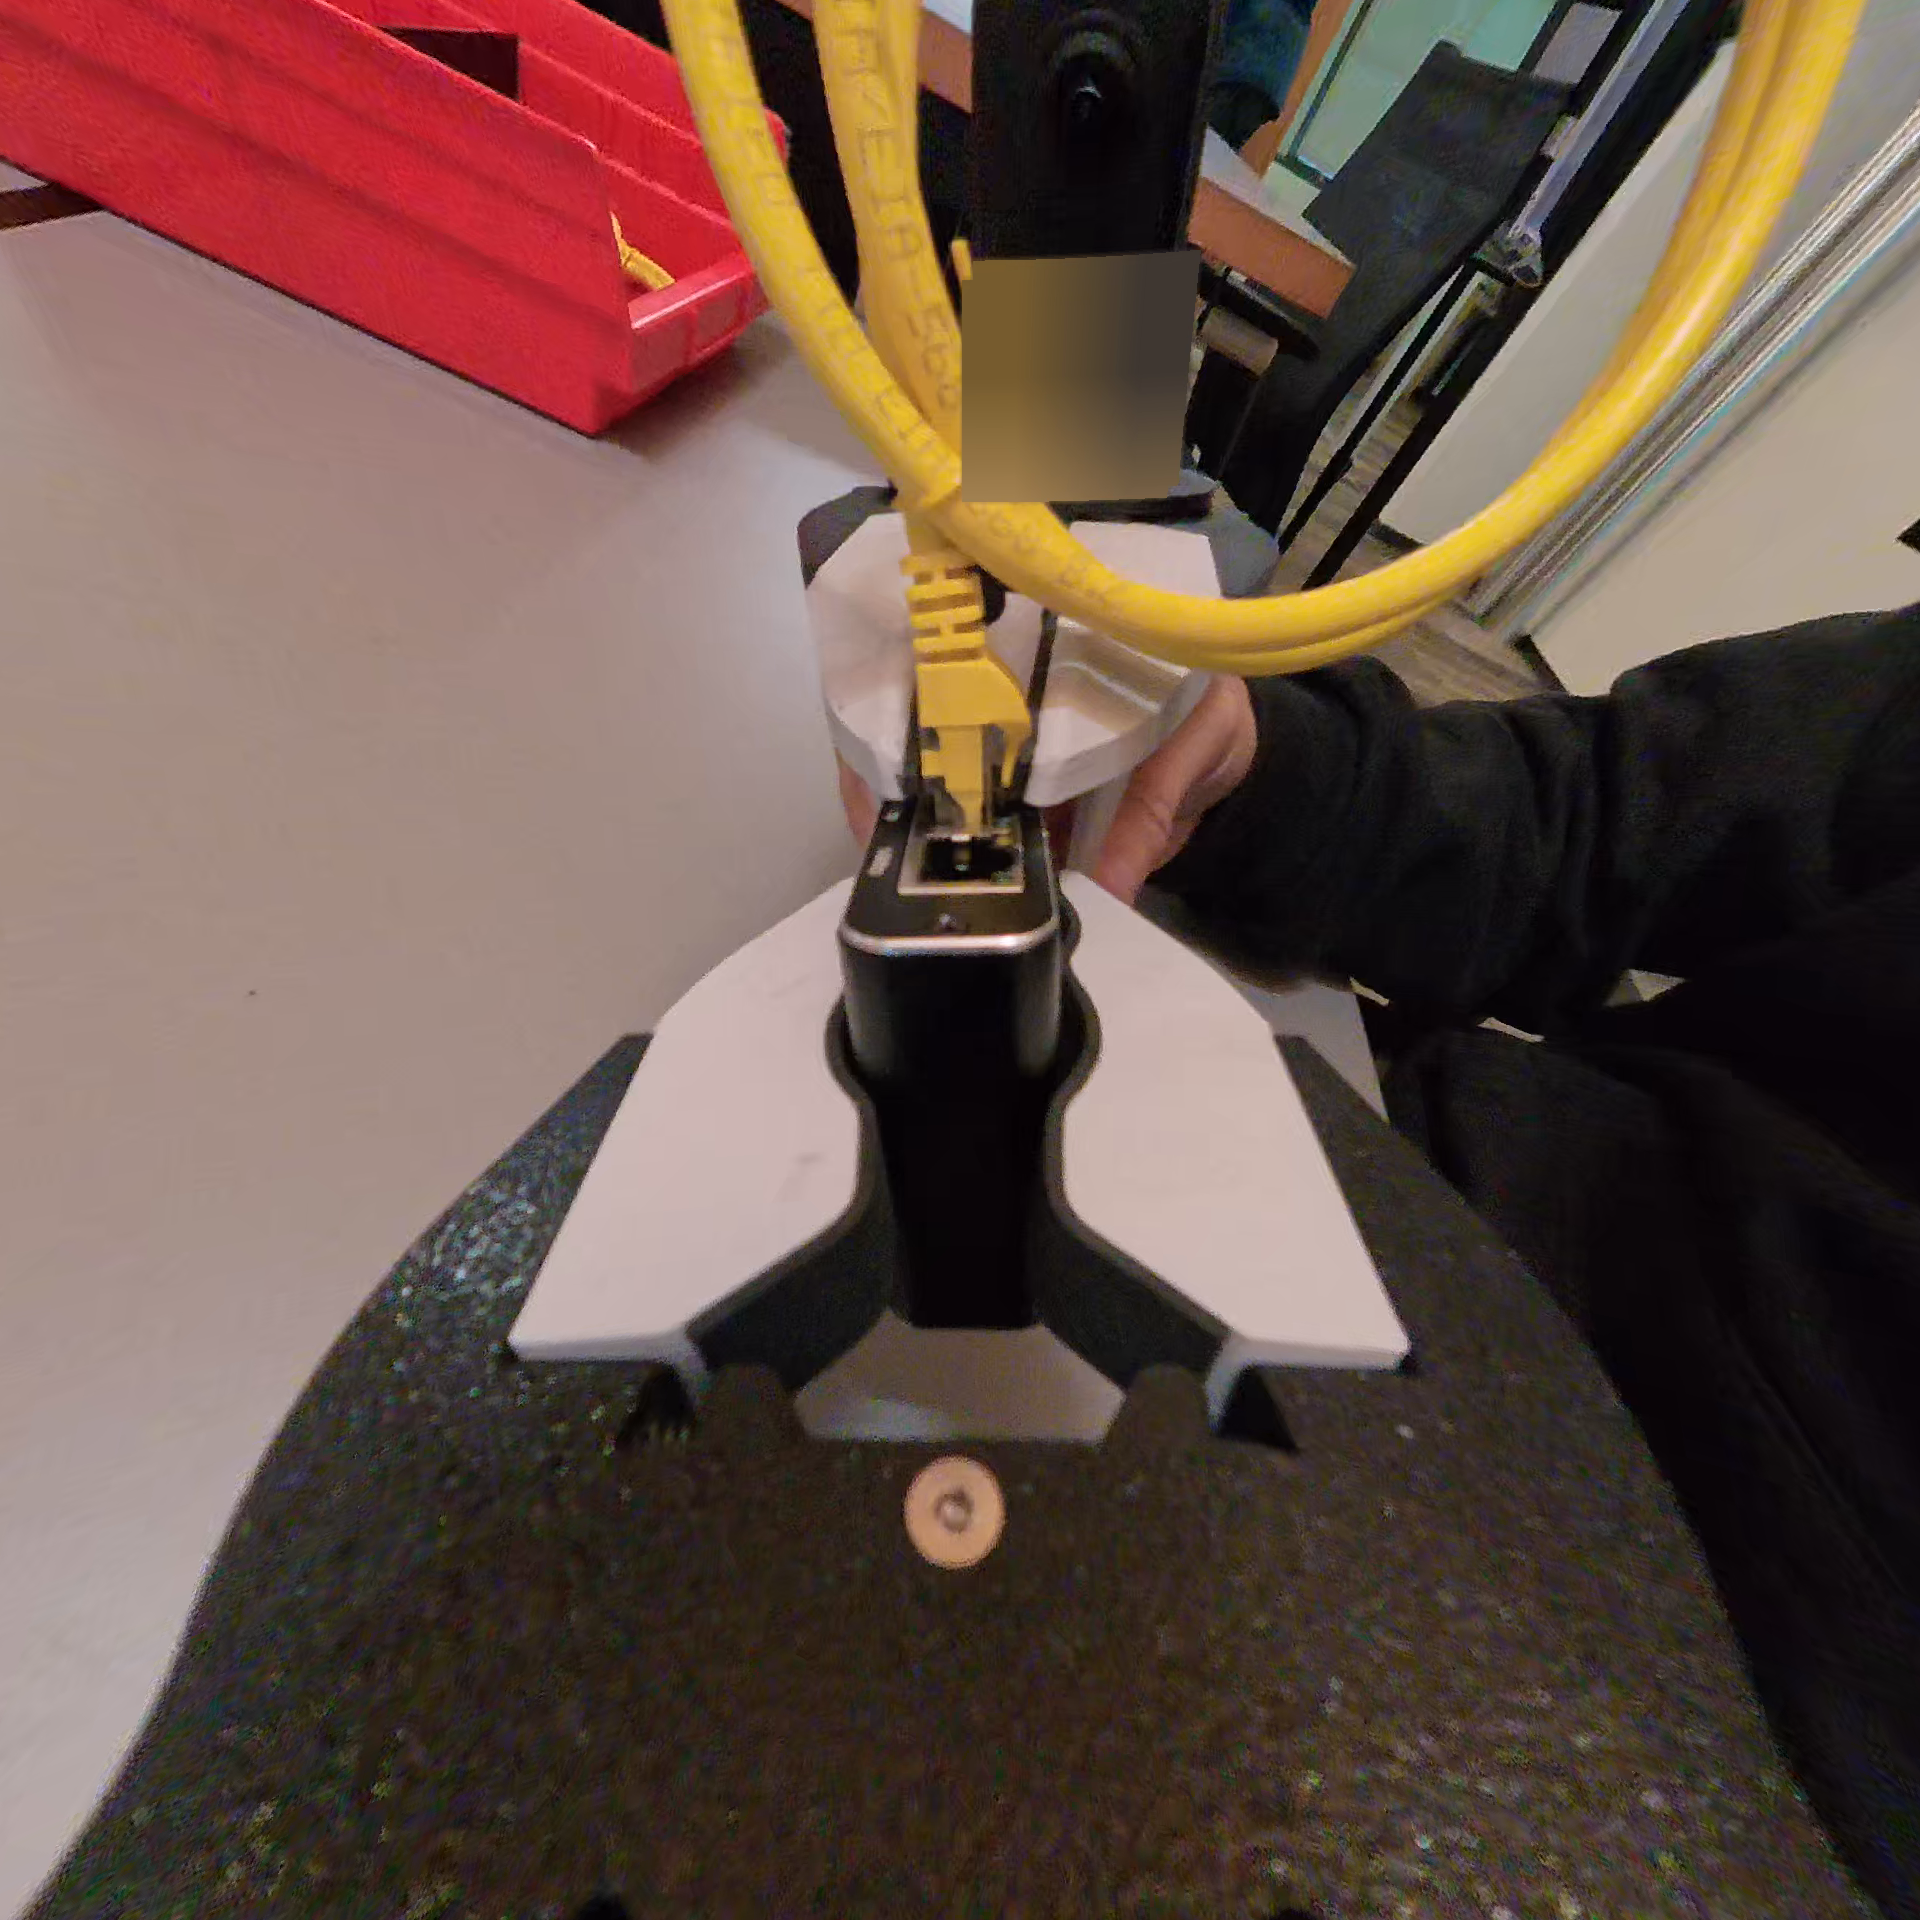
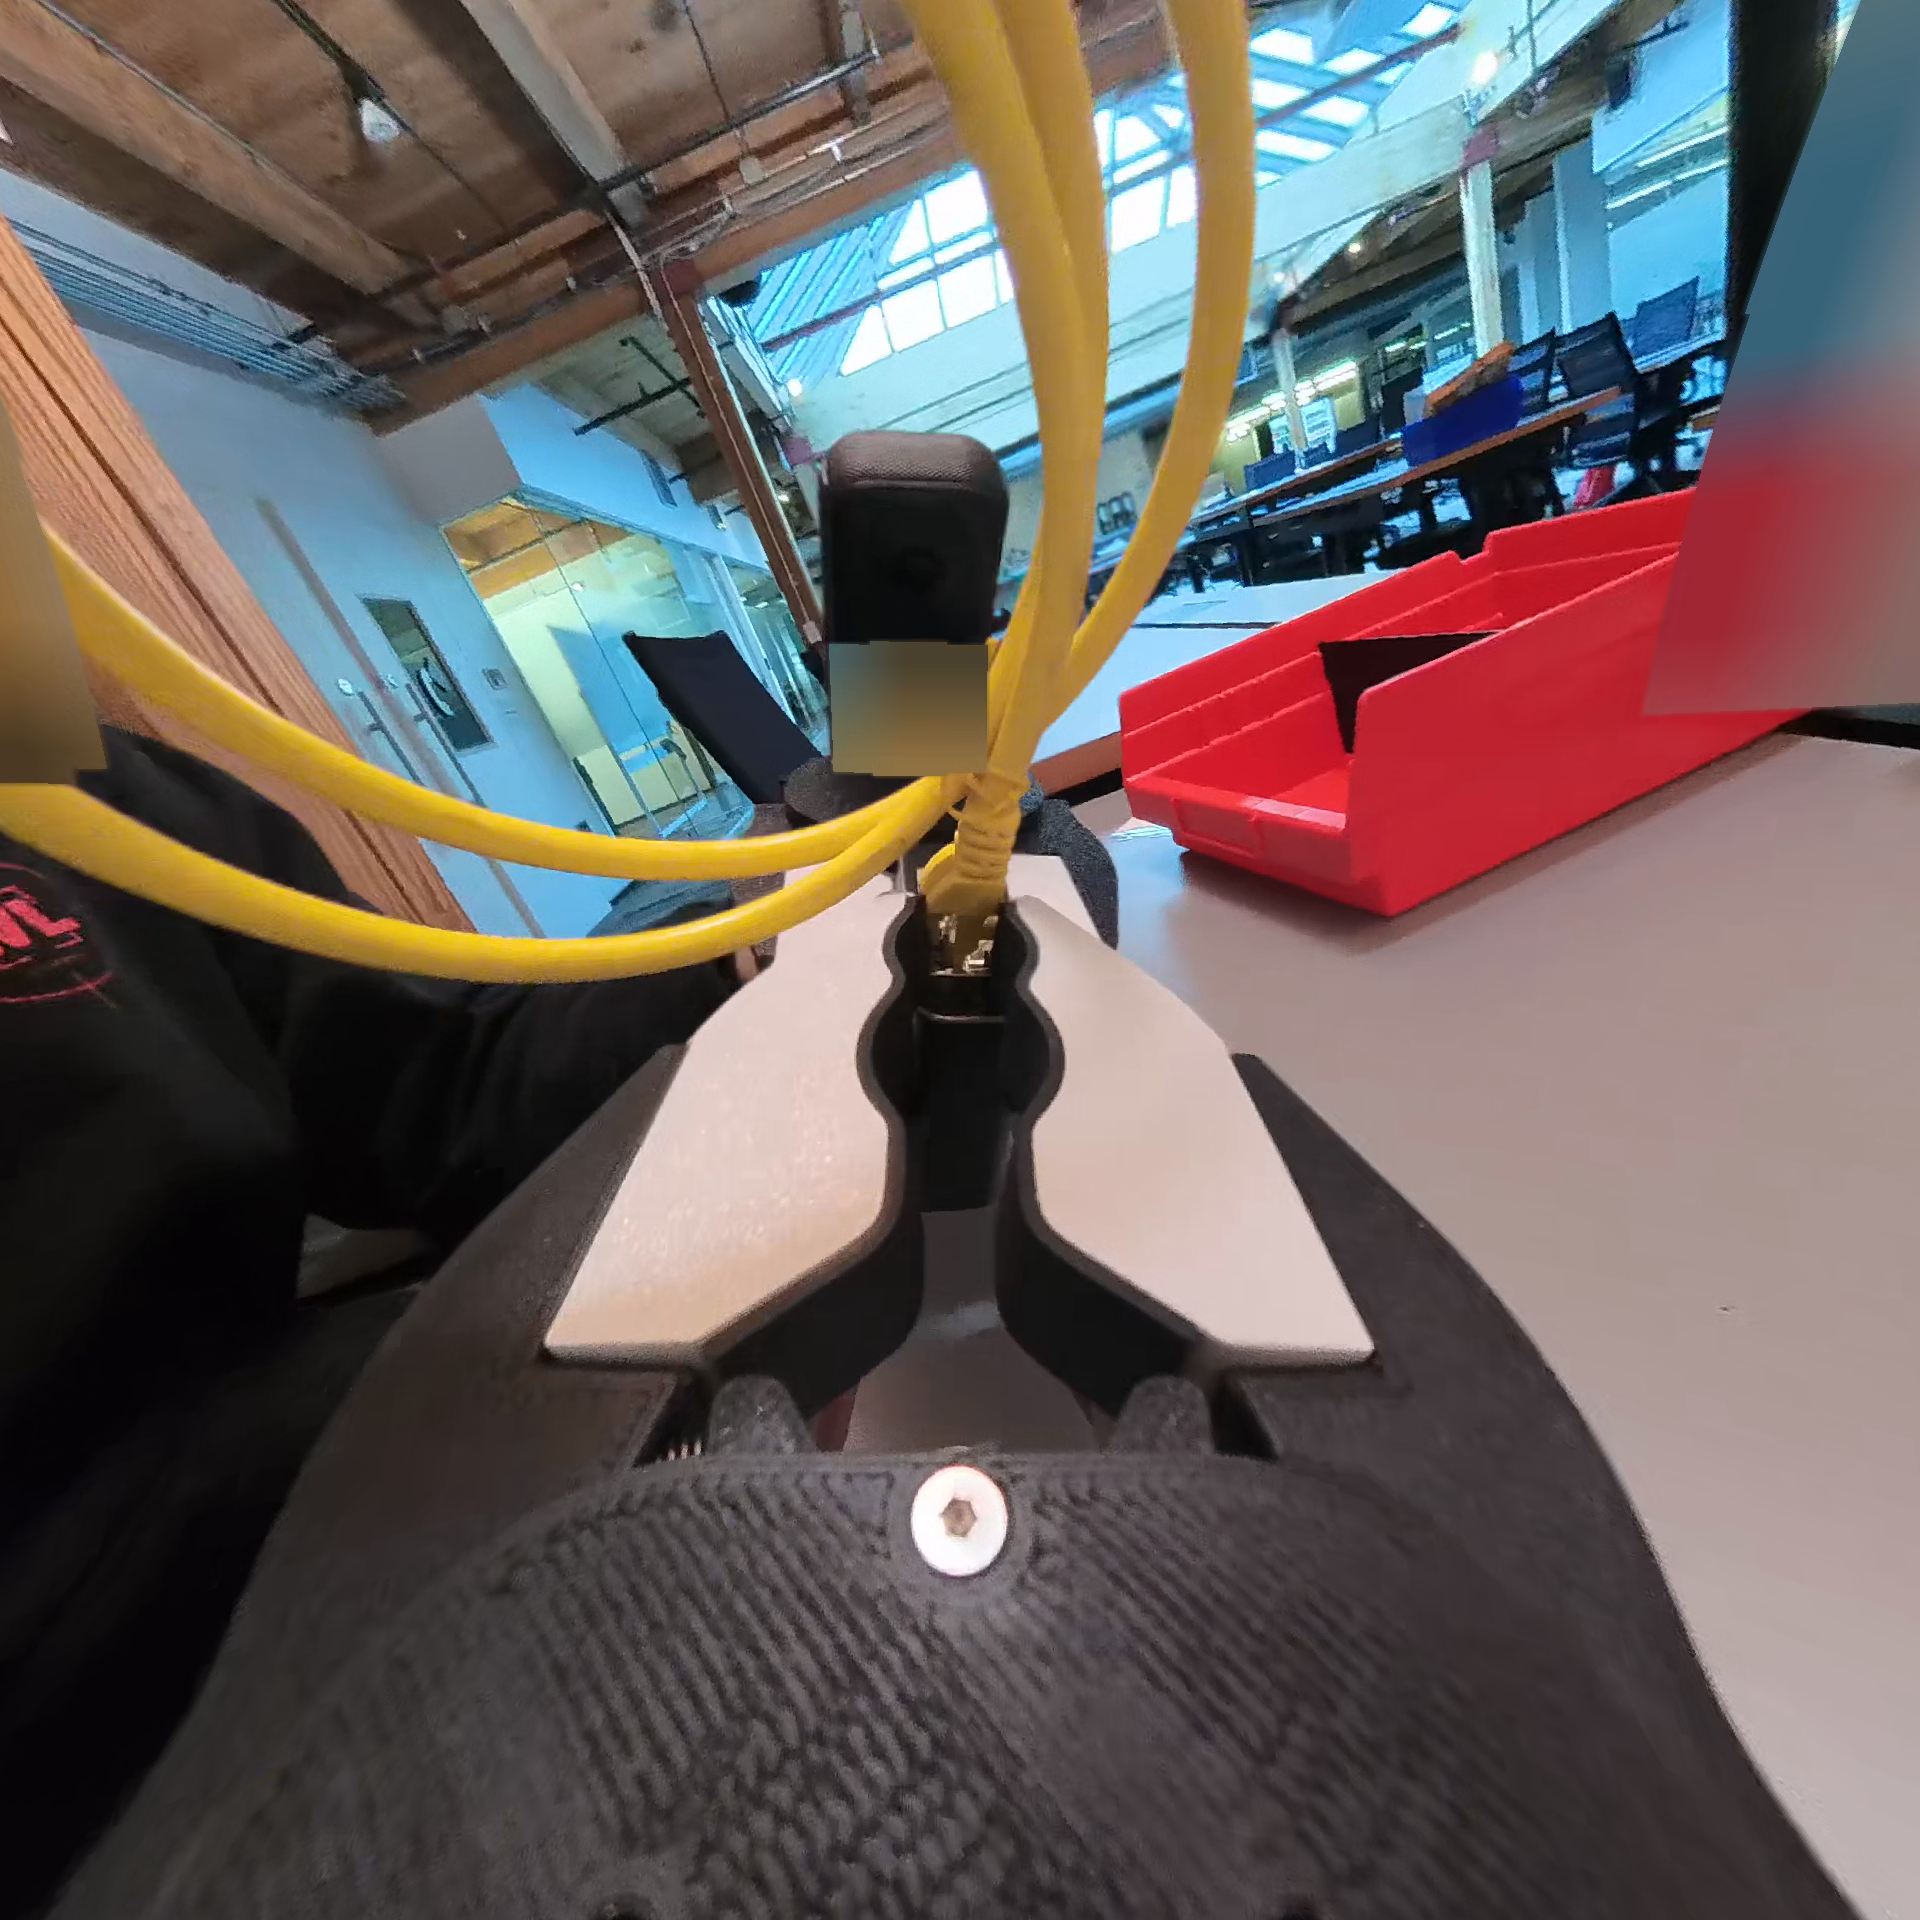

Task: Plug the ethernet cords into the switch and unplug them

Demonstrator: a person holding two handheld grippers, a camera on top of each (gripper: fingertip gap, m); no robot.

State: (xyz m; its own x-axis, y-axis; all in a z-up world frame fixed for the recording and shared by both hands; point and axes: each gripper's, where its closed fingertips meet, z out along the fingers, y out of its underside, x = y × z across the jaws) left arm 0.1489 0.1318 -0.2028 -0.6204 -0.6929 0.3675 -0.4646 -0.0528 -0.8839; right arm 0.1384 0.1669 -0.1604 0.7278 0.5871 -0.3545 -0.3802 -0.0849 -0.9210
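Left gripper (image 1: 956, 935) clamped narrow on black switch (image 1: 951, 1091), held off the table w/ port face up and tilted fwd. One empty port (image 1: 966, 862) nearest the lens. Just behind it, yellow plug (image 1: 961, 727) nose-down at the next port; seated or only at the mouth, can't tell.

Right gripper (image 2: 961, 935) opposite, pinched narrow on that plug at the tips. Dark piece lower in its gap, unclear what. Hand (image 1: 1184, 790) in a black sleeve behind it.

Risks, judged from here:
- Plug angled vs port: pushing off-axis likely to jam contacts or bend the latch tab.
- Switch gripped on smooth sides only: hard push or pull prob. slides it in the fingers or twists it out.
- If unplugging: pulling w/o the tab pressed could drag the switch along or snap the tab.
- Yellow cord (image 1: 1299, 613) looped stiffly over both tools: tension may yank the plug sideways, or a loop may snag a finger or block the view.

Farther off, grey table (image 1: 312, 727) and red bin (image 1: 364, 208), well apart; no hazard.
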